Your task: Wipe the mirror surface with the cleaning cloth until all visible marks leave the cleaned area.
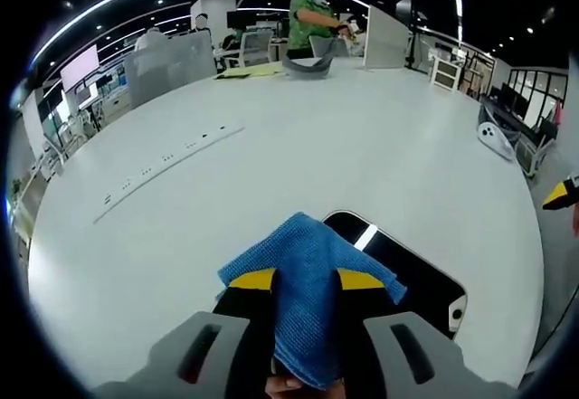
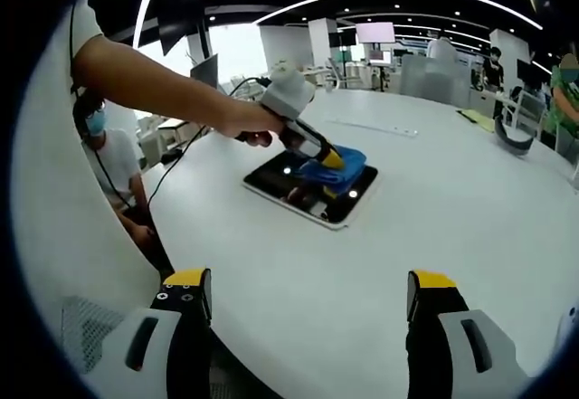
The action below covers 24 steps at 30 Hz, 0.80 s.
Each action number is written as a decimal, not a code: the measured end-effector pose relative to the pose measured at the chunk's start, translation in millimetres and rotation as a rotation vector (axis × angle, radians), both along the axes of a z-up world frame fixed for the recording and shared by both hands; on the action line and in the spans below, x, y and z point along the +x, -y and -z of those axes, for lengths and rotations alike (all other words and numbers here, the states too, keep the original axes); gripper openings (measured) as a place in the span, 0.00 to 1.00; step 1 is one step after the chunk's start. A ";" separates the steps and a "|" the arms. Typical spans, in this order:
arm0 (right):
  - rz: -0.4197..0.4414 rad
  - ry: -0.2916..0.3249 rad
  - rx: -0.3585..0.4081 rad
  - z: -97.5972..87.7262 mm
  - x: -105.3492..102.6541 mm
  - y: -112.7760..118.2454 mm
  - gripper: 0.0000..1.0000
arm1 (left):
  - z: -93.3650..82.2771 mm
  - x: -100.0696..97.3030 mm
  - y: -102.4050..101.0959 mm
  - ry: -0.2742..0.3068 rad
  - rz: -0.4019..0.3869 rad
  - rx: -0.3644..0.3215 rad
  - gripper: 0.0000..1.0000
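Observation:
A blue cleaning cloth [image 1: 306,277] is pinched between my left gripper's [image 1: 306,280] yellow-tipped jaws and rests on the dark rectangular mirror [image 1: 412,272] lying flat on the white table. From the right gripper view, the left gripper [image 2: 336,161] presses the cloth [image 2: 336,169] onto the mirror [image 2: 289,177], held by a person's hand [image 2: 242,120]. My right gripper [image 2: 309,292] hovers open and empty above the table's near edge, well short of the mirror. I cannot make out marks on the glass.
The round white table [image 1: 298,137] carries a white power strip [image 1: 167,166] at left. A grey object [image 1: 308,64] and yellow sheets [image 1: 249,71] lie at its far side by a standing person [image 1: 312,19]. A seated person [image 2: 113,177] is beside the table edge.

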State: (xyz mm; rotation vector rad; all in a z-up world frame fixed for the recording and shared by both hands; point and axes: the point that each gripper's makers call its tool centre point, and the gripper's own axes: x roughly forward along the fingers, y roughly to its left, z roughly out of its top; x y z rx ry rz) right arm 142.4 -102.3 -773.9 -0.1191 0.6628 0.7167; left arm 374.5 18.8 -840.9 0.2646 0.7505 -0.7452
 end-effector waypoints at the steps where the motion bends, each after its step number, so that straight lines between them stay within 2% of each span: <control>1: 0.000 0.000 0.000 0.0 0.0 0.0 0.89 | 0.0 0.0 0.6 -0.001 -0.001 -0.001 0.22; 24: 0.005 0.008 0.002 -1.3 -0.4 2.5 0.89 | -0.7 0.0 14.3 -0.024 -0.023 -0.017 0.24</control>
